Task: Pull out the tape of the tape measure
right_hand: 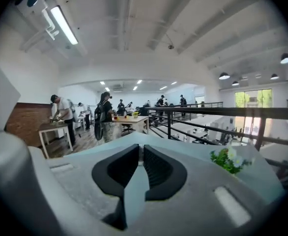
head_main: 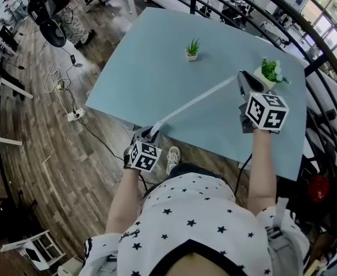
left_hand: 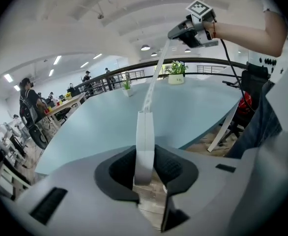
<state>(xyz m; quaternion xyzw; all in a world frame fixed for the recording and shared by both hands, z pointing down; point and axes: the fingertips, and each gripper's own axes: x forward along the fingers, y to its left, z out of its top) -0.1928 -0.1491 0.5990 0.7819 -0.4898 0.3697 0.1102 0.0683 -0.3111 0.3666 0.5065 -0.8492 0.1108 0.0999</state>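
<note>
Two-handed stretch, left tongs [head_main: 151, 132] low, clamping tape measure [left_hand: 145, 132], right tongs [head_main: 241, 78] high, farther out, pinching tape [head_main: 197, 100]

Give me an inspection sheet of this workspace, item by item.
Surface: light blue table.
Job's things: white tape measure case between the left jaws; tape pulled out, stretched over the table to the right gripper.
Clutter: small green plant; flowering plant.
Grippers: left gripper shut on the case; right gripper shut on the tape.
Cables: power strip and loose cords on the floor.
Surroundings: black railing, wood floor, people at desks.
</note>
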